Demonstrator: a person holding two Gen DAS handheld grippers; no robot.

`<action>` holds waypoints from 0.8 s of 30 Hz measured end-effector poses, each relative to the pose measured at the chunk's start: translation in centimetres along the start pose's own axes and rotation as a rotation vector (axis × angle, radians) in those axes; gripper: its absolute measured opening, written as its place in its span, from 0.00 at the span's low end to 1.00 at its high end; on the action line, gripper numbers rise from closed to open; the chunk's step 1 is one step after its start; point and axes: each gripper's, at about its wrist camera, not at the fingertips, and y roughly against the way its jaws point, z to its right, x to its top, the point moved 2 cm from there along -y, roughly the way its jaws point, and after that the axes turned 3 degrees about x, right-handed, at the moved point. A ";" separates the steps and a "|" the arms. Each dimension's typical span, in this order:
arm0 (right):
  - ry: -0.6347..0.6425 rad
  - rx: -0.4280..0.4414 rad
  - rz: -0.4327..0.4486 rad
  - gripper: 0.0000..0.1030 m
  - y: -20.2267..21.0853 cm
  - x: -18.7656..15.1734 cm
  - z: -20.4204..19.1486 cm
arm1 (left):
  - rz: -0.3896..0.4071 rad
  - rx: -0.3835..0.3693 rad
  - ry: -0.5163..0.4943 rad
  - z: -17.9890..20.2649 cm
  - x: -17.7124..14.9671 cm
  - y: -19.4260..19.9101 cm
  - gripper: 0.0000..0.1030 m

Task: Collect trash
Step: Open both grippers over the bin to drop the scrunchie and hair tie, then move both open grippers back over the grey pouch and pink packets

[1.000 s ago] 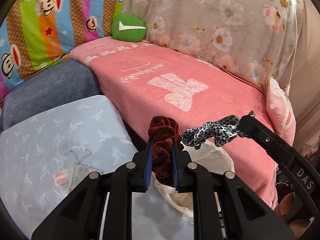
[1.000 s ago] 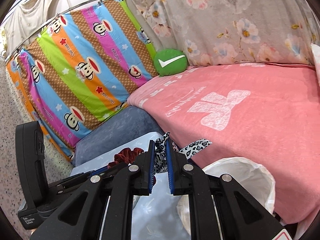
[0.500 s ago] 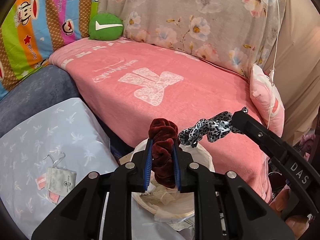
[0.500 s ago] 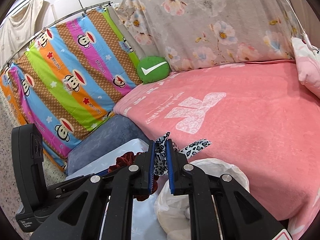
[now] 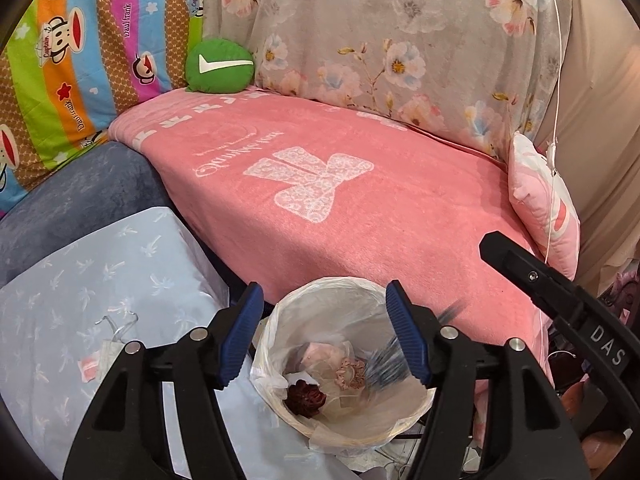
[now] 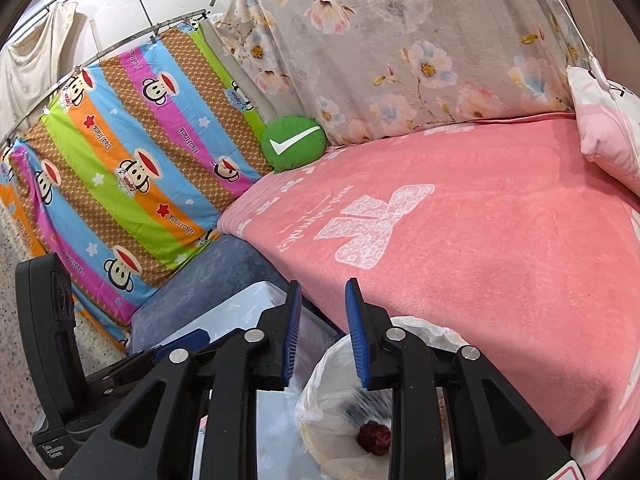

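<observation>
A round bin lined with a white plastic bag [image 5: 320, 288] stands below both grippers, beside the pink bed. A dark red scrunchie [image 5: 306, 396] lies inside it, also seen in the right wrist view as the red scrunchie [image 6: 374, 432]. A leopard-print scrunchie [image 5: 386, 360] shows as a blur falling into the bin, and as a blurred scrunchie [image 6: 366, 404] from the right. My left gripper [image 5: 322, 336] hangs over the bin, its jaws opening, nothing between them. My right gripper [image 6: 322, 334] is also opening and empty; its black body [image 5: 560, 300] sits at the right.
A pink blanket [image 5: 340, 184] covers the bed behind the bin. A light blue cushion [image 5: 100, 300] with a small pouch and clear hanger [image 5: 112, 344] lies to the left. A green round pillow [image 5: 220, 66] and a pink pillow [image 5: 548, 208] sit at the bed's ends.
Both grippers moved over the bin and opened. The dark red scrunchie dropped from the left one into the bin, and the leopard-print scrunchie left the right one and is falling.
</observation>
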 end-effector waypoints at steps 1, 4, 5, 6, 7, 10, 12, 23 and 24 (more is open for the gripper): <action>0.002 0.002 -0.001 0.27 0.0 0.0 -0.1 | 0.002 0.002 0.001 -0.1 0.0 0.1 0.60; 0.007 0.006 -0.003 0.27 0.0 -0.1 -0.4 | 0.004 0.008 0.005 -0.2 0.1 0.2 0.60; 0.008 0.007 -0.005 0.27 0.0 -0.2 -0.5 | 0.005 0.009 0.007 -0.3 0.0 0.2 0.60; 0.009 0.008 -0.007 0.27 -0.1 -0.2 -0.6 | 0.006 0.010 0.010 -0.4 0.0 0.3 0.60; 0.010 0.009 -0.009 0.27 -0.1 -0.3 -0.6 | 0.006 0.013 0.012 -0.5 0.0 0.3 0.60; 0.016 0.013 -0.018 0.27 -0.3 -0.5 -1.0 | 0.006 0.018 0.020 -0.9 -0.1 0.4 0.60; 0.022 0.018 -0.023 0.27 -0.5 -0.7 -1.4 | 0.006 0.020 0.026 -1.2 -0.2 0.5 0.60; 0.061 0.044 -0.065 0.27 -1.9 -1.8 -3.9 | -0.002 0.052 0.079 -4.1 -1.0 0.8 0.60; 0.065 0.046 -0.071 0.27 -2.1 -2.0 -4.2 | -0.003 0.055 0.085 -4.4 -1.1 0.9 0.60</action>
